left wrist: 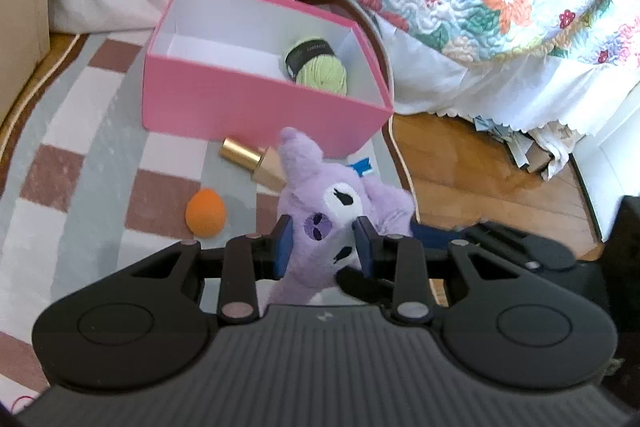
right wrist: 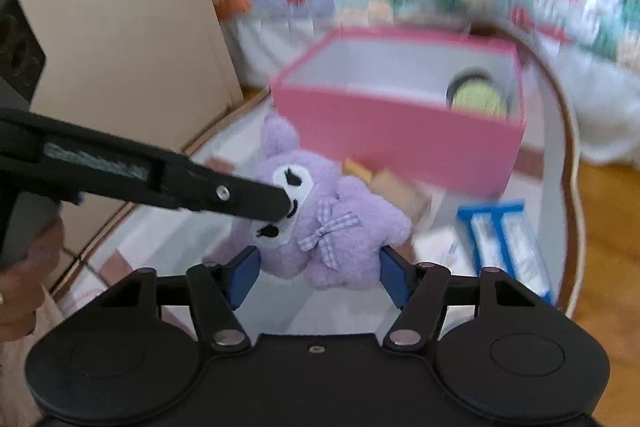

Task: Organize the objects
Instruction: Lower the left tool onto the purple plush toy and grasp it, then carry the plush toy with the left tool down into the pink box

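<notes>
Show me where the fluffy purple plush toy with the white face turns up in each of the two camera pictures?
Left wrist view: the purple plush toy sits low in the centre, its face pinched between the left gripper fingers.
Right wrist view: it is just left of centre, above the open right gripper, with the left gripper's tip at its face.
Shared landmark: the open pink cardboard box behind the toy, holding a ball of green yarn.

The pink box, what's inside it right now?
Inside the pink box lies one ball of green yarn with a dark label band, against the right wall. The rest of the white floor that shows is bare; the near wall hides the strip of floor just behind it.
</notes>
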`<action>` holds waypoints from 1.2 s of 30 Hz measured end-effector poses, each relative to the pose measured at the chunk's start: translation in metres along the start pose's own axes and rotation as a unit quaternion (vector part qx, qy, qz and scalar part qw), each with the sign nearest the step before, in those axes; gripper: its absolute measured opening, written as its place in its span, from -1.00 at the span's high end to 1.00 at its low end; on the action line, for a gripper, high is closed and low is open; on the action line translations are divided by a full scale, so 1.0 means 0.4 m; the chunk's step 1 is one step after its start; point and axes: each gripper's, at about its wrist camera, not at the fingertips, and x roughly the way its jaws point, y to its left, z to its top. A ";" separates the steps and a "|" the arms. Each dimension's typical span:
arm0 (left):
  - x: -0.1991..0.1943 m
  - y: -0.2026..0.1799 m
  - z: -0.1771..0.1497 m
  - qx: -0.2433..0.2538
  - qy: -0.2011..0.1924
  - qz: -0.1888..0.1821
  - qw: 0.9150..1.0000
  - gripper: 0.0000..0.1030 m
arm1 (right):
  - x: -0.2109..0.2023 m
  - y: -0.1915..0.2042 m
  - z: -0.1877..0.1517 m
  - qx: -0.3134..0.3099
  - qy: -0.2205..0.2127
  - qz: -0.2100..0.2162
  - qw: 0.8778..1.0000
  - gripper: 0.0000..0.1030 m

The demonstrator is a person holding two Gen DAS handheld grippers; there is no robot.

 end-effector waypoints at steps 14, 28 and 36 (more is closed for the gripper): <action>-0.123 -0.047 0.258 -0.016 -0.070 -0.003 0.997 0.39 | -0.101 0.022 0.322 -0.095 -0.001 -0.005 0.996 0.02; 0.098 0.027 0.500 -0.023 -0.040 0.026 0.999 0.39 | 0.108 -0.094 0.573 -0.083 0.065 0.011 0.994 0.12; 0.352 0.128 0.537 -0.022 0.028 0.048 0.998 0.38 | 0.327 -0.256 0.529 0.031 0.045 0.027 0.998 0.12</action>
